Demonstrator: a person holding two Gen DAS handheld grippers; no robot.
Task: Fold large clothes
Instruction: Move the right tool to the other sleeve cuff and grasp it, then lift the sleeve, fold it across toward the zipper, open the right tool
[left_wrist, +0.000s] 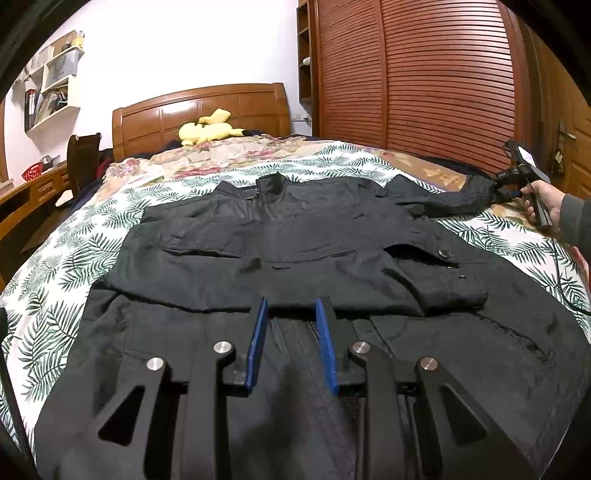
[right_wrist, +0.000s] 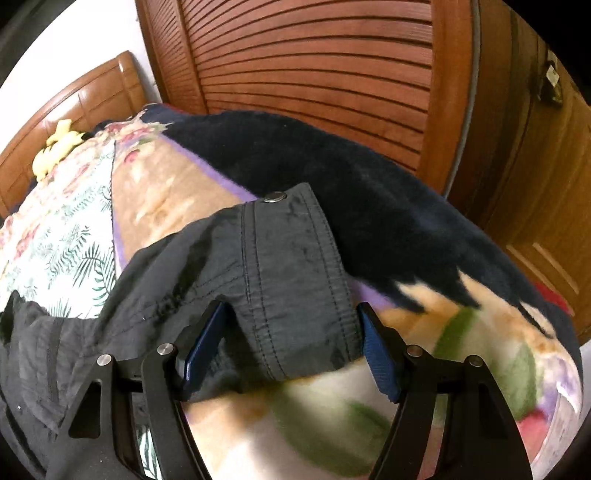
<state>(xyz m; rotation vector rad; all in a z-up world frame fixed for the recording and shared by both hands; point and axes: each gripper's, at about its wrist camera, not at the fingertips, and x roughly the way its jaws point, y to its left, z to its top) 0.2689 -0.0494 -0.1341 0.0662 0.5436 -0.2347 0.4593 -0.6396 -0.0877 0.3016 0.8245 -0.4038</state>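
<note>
A black jacket (left_wrist: 288, 251) lies front up on the bed, collar far, hem near. One sleeve is folded across its chest. The other sleeve (left_wrist: 454, 199) stretches out to the right. My left gripper (left_wrist: 290, 310) is open and empty, hovering over the jacket's zipper near the hem. My right gripper (right_wrist: 291, 317) is open, its blue fingers (right_wrist: 207, 339) on either side of the sleeve cuff (right_wrist: 295, 280), not closed on it. The right gripper also shows in the left wrist view (left_wrist: 517, 177), held by a hand at the sleeve's end.
The bed has a leaf-print sheet (left_wrist: 74, 266) and a floral blanket (right_wrist: 443, 350) with a dark blue border. A yellow plush toy (left_wrist: 210, 131) lies by the wooden headboard. A slatted wooden wardrobe (left_wrist: 424, 74) stands to the right, a desk (left_wrist: 33, 192) to the left.
</note>
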